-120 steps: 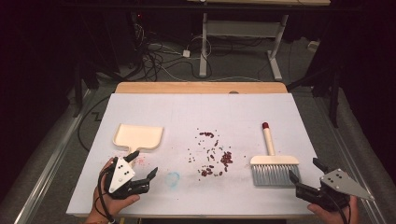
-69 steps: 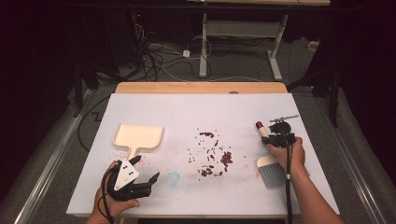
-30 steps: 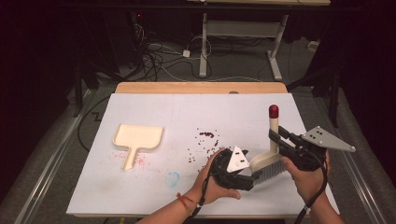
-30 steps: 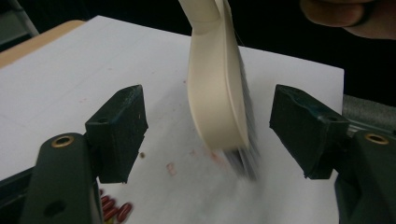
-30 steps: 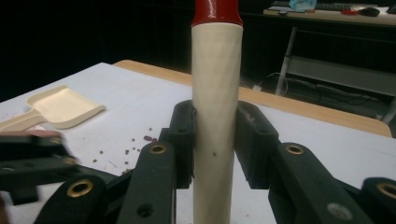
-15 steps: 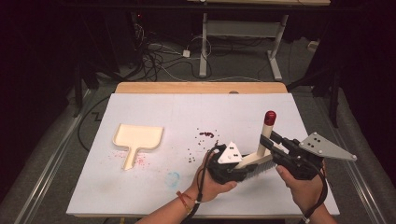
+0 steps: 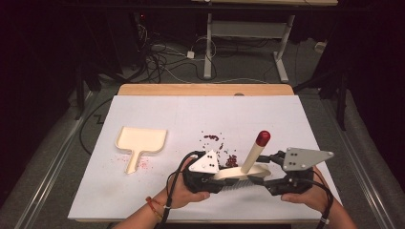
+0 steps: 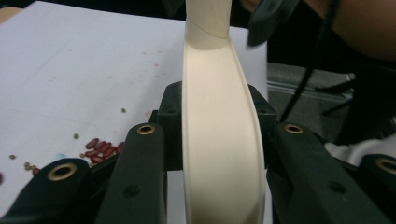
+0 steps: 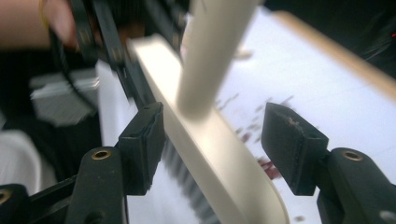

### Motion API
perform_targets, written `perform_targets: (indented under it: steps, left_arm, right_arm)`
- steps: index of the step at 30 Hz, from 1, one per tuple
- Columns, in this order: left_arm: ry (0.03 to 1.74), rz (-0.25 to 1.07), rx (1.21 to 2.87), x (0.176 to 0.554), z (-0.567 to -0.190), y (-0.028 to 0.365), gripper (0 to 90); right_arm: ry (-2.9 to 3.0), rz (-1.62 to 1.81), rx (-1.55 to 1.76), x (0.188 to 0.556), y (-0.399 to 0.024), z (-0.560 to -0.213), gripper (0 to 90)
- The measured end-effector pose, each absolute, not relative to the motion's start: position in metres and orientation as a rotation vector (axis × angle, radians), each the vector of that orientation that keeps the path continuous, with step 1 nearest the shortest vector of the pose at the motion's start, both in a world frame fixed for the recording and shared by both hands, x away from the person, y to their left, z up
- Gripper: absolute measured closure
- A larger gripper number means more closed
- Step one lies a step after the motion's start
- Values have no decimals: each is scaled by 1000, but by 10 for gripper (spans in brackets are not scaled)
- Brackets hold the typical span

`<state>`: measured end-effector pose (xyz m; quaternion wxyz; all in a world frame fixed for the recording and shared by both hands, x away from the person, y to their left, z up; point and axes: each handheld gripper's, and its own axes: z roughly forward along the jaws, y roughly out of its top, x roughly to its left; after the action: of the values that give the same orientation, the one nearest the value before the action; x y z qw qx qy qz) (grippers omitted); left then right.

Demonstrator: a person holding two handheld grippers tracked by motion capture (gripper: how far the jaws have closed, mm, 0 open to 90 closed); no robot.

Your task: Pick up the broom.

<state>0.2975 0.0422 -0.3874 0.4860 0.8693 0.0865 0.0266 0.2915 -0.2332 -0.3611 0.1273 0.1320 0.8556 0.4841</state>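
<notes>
Near the front edge of the white table [image 7: 143, 200], the person holds a cream hand brush [image 7: 241, 172] between two tools. The brush head's long axis runs left to right across the table in the high view, bristles downward, while its round handle rises from the head's middle and leans away and to the right, ending in a dark red cap [image 7: 263, 138] (the highest point of the brush).

The left hand-held gripper [image 7: 210, 180] is clamped on the left end of the brush head: in the left gripper view the cream back of the head [image 8: 219, 154] runs straight up between the two black jaws, whose pads press on both its sides, the handle starting at the top of the frame.

The right hand-held gripper [image 7: 270, 183] sits at the head's right end. Its jaws have just been opening; in the right gripper view they stand apart with the brush head [image 9: 210, 154] passing slantwise between them, clear of both pads, so it has no hold.

Just beyond the brush, a scatter of small dark red beans [image 7: 229, 160] lies on the table. Farther left, well apart from the brush, a cream dustpan [image 7: 139, 141] lies flat, its short handle pointing toward the person.

I can read no brand, label or writing on any of the things.
</notes>
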Motion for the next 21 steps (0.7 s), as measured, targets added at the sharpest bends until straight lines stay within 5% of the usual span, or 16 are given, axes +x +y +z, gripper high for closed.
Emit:
perform_targets:
  steps: [3, 5, 10, 13, 21]
  left_arm:
    - [167, 33, 2142, 294, -389, 45, 659]
    - [140, 23, 2154, 292, -390, 46, 658]
    - [91, 4, 2193, 292, -393, 47, 644]
    - [118, 66, 2204, 294, -393, 52, 562]
    - [321, 396, 2158, 291, -390, 93, 270]
  right_arm:
    - [2604, 1345, 319, 297, -224, -376, 394]
    - [2669, 1352, 278, 297, -220, -382, 498]
    - [2757, 1327, 158, 295, -209, -392, 590]
    - [2760, 1333, 134, 293, -206, -395, 673]
    - [2680, 1278, 291, 295, -208, -394, 673]
